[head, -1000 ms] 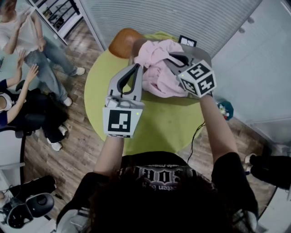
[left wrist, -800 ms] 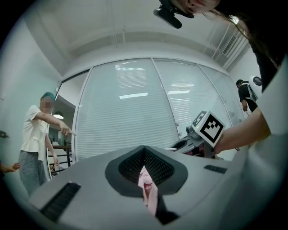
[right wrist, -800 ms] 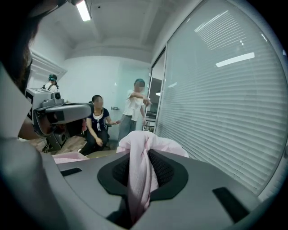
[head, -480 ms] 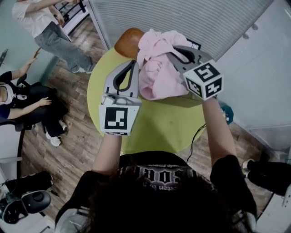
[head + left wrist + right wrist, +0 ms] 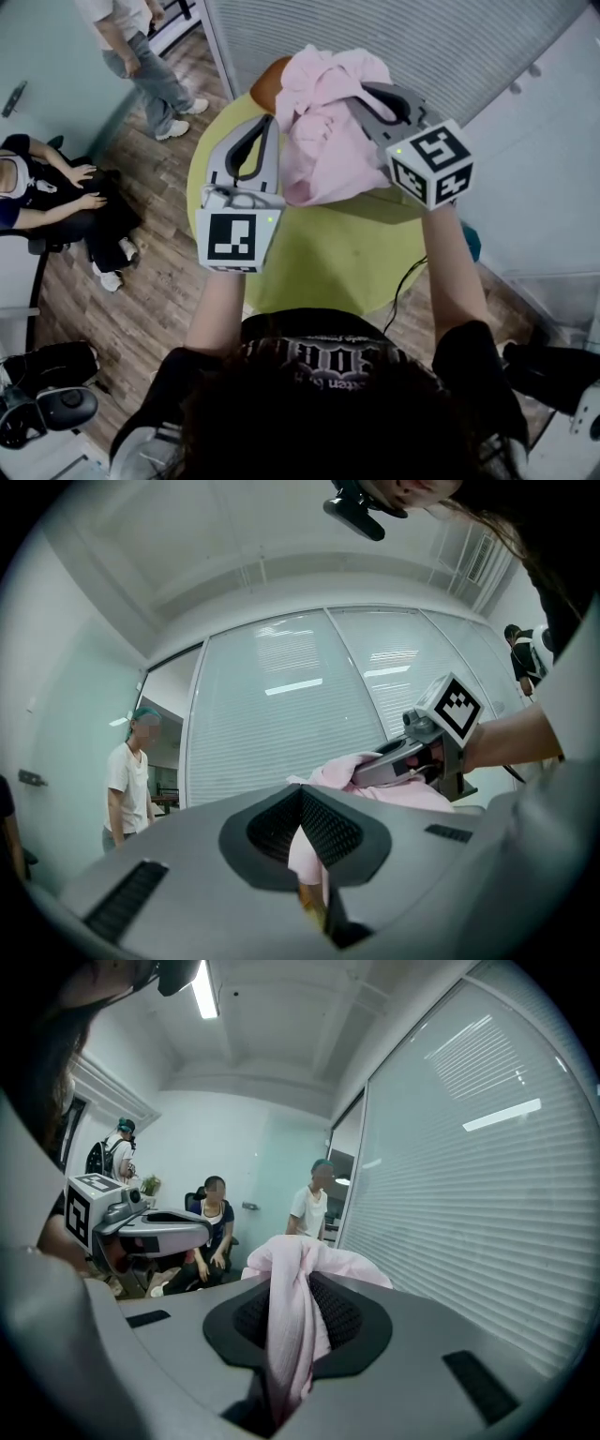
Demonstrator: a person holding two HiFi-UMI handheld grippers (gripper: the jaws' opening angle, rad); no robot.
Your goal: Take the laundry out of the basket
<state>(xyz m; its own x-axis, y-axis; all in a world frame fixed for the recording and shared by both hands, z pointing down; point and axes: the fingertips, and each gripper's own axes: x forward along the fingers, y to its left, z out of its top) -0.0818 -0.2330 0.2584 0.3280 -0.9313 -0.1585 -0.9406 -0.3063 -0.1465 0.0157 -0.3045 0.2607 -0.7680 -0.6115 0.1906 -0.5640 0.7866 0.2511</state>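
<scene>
A pink garment (image 5: 323, 141) hangs bunched above the round yellow-green table (image 5: 328, 253). My right gripper (image 5: 361, 97) is shut on its upper part; in the right gripper view a fold of the cloth (image 5: 286, 1326) runs out between the shut jaws (image 5: 292, 1340). My left gripper (image 5: 269, 122) is shut too, with its tips against the garment's left edge. In the left gripper view (image 5: 302, 803) pink shows in the slit between the fingers, and I cannot tell whether any cloth is pinched. An orange-brown rounded thing (image 5: 262, 82), possibly the basket, sits behind the garment.
A slatted blind wall (image 5: 394, 37) stands right behind the table. A person (image 5: 141, 47) stands at the far left and another (image 5: 47, 187) sits beside them. Black gear (image 5: 47, 412) lies on the wood floor near left. A cable (image 5: 403, 281) hangs off the table's right side.
Both grippers have risen and the pink garment has come up with the right one, away from the tabletop. The standing person at the left has walked further off.
</scene>
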